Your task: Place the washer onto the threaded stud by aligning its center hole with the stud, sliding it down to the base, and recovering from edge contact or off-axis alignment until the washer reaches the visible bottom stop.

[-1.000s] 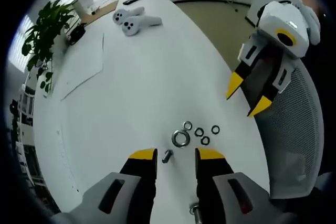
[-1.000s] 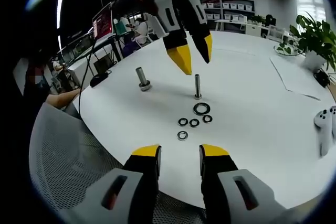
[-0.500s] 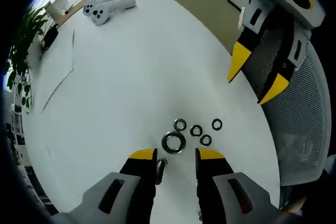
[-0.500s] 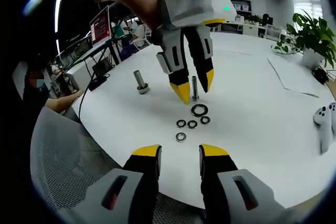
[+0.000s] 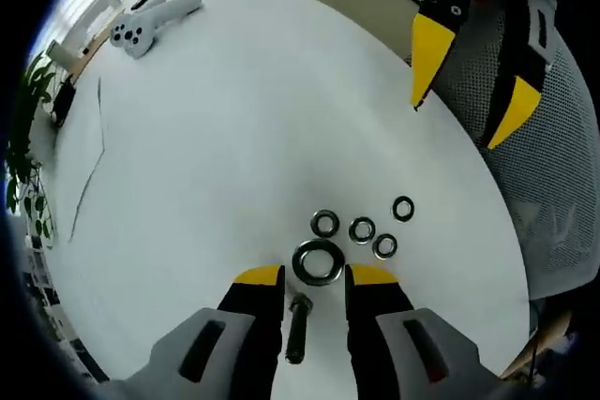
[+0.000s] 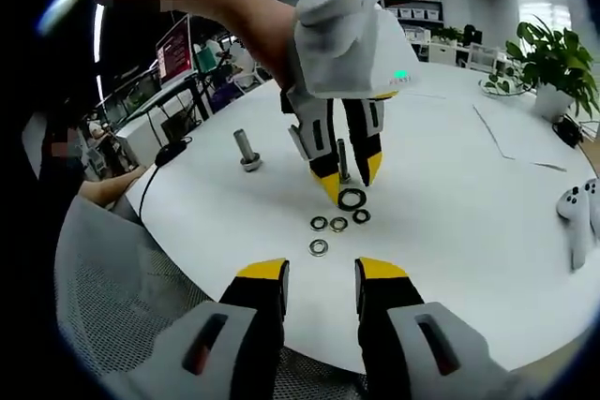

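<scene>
A thin upright threaded stud (image 6: 343, 158) stands on the white table (image 6: 450, 231), and a large steel washer (image 6: 352, 199) lies flat just in front of its base. My left gripper (image 6: 352, 178) reaches down from above, open, with a jaw on either side of the stud and its tips close to the table. In the left gripper view the stud (image 5: 298, 325) shows between my left gripper's (image 5: 316, 278) jaws, the large washer (image 5: 317, 261) just beyond their tips. My right gripper (image 6: 322, 274) hovers open and holds nothing, short of the washers; it also shows high up (image 5: 453, 125).
Several small washers (image 6: 338, 224) lie in a cluster beside the large one (image 5: 362, 229). A second, thicker stud (image 6: 246, 150) stands to the left. A mesh chair (image 6: 103, 306) sits at the table's edge. Two white controllers (image 5: 150, 21), a paper sheet (image 6: 525, 138) and a plant (image 6: 544, 63) are farther off.
My left gripper has come down over the stud, so its jaws now straddle it with the tips near the large washer. The right gripper has barely moved. The washers lie where they were.
</scene>
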### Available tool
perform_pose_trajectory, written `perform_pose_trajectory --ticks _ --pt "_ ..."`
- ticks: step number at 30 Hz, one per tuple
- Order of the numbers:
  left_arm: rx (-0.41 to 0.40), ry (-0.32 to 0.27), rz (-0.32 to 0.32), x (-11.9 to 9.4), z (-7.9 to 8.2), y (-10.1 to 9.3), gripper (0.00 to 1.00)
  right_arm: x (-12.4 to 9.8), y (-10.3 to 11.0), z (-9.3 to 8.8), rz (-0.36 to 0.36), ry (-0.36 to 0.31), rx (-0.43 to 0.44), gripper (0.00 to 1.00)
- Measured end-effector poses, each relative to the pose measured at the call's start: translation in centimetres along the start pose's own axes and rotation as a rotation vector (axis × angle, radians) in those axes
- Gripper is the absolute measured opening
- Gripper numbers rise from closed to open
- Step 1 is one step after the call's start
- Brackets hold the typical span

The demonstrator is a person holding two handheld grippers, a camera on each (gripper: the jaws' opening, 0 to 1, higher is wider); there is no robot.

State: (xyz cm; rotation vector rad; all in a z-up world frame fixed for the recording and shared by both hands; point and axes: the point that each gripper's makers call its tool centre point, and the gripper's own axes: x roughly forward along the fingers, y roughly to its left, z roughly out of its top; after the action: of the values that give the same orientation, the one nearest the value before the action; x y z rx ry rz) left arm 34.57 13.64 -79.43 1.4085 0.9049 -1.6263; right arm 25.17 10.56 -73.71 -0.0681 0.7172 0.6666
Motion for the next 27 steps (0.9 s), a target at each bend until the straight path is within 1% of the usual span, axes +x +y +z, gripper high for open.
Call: perform_pose_trajectory --ticks 3,4,7,9,10,11,15,23,27 --pt "0.003 -0.001 -0.014 0.33 0.09 -0.32 0.24 -0.01 -0.06 -0.10 -0.003 -0.001 -0.002 0.31" --pt "0.019 -0.001 -0.007 0.26 0.15 -0.11 0.22 -0.02 -0.07 -0.10 -0.004 -0.001 -0.002 0.31" --pt "0.005 -0.008 -0.019 0.24 0.13 -0.16 0.23 -0.05 -0.10 -0.08 -0.006 -0.003 0.001 0.31" --pt "0.029 -0.005 -0.011 0.29 0.11 -0.24 0.23 -0.04 -0.13 -0.08 -0.006 -0.004 0.001 0.31" --pt "0.066 0.006 0.007 0.33 0.07 -0.15 0.22 -0.03 -0.13 -0.08 -0.007 -0.003 0.001 0.31" --pt "0.078 0.009 0.014 0.37 0.06 -0.17 0.22 -0.01 -0.14 -0.08 -0.007 -0.003 0.000 0.31" --pt "0.062 0.007 0.021 0.40 0.02 -0.11 0.21 0.01 -0.17 -0.12 -0.007 -0.003 0.001 0.31" --pt "0.033 -0.067 0.027 0.19 -0.12 -0.10 0.21 -0.13 -0.29 0.00 -0.013 -0.011 0.010 0.31" --pt "0.027 -0.083 0.028 0.21 -0.06 -0.09 0.21 -0.18 -0.42 0.08 -0.018 -0.017 0.017 0.31"
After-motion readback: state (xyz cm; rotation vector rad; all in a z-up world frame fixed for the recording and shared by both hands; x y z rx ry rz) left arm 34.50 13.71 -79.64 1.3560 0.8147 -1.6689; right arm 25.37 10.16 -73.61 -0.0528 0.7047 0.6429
